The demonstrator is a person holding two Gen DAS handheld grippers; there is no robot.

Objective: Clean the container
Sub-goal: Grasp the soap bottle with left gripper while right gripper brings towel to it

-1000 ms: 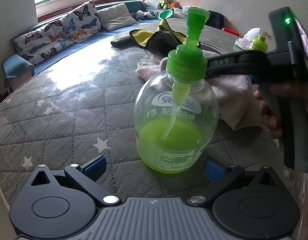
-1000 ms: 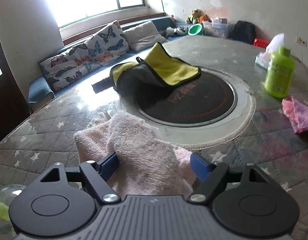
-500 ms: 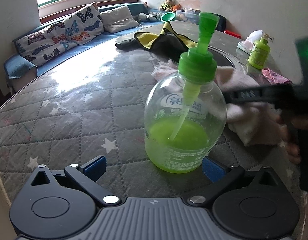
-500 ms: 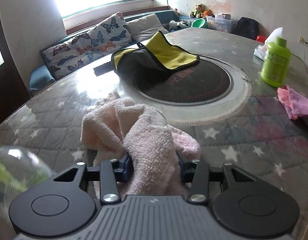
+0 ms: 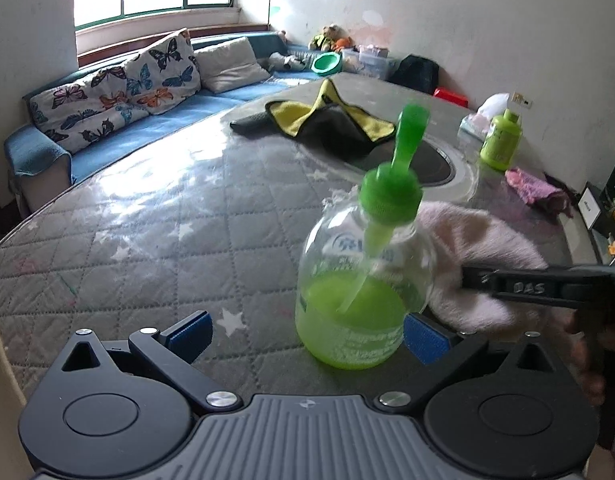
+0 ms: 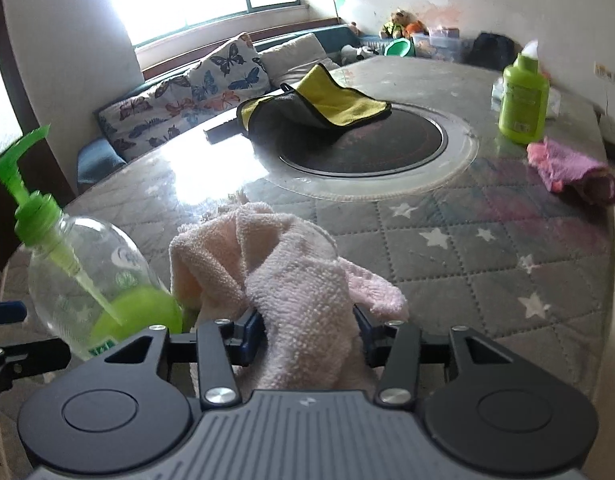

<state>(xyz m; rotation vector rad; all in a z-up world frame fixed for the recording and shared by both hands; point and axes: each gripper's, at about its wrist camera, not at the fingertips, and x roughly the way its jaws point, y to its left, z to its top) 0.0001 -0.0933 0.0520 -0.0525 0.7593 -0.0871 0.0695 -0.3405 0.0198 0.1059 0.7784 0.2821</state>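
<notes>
A clear pump bottle [image 5: 359, 292] with a green cap and green liquid in its lower half stands on the quilted table [image 5: 155, 240]. It is between the fingers of my open left gripper [image 5: 305, 334], close to the right pad; no pad presses on it. My right gripper [image 6: 307, 332] is clamped on a pink towel [image 6: 291, 280], its jaws easing open slightly with the towel still pinched between the pads. The towel [image 5: 479, 248] bunches against the bottle's right side. In the right wrist view the bottle [image 6: 91, 276] stands just left of the towel.
A yellow-and-grey cloth [image 6: 307, 104] lies on the round black hotplate [image 6: 371, 148] at the table's middle. A green bottle [image 6: 523, 96] and a magenta rag [image 6: 563, 164] are at the far right. A blue sofa with cushions [image 5: 119, 92] lies beyond the table.
The right gripper's jaws closed on the pink towel and carried it left up to the bottle. The left gripper shifted, so the bottle now sits nearer its right pad.
</notes>
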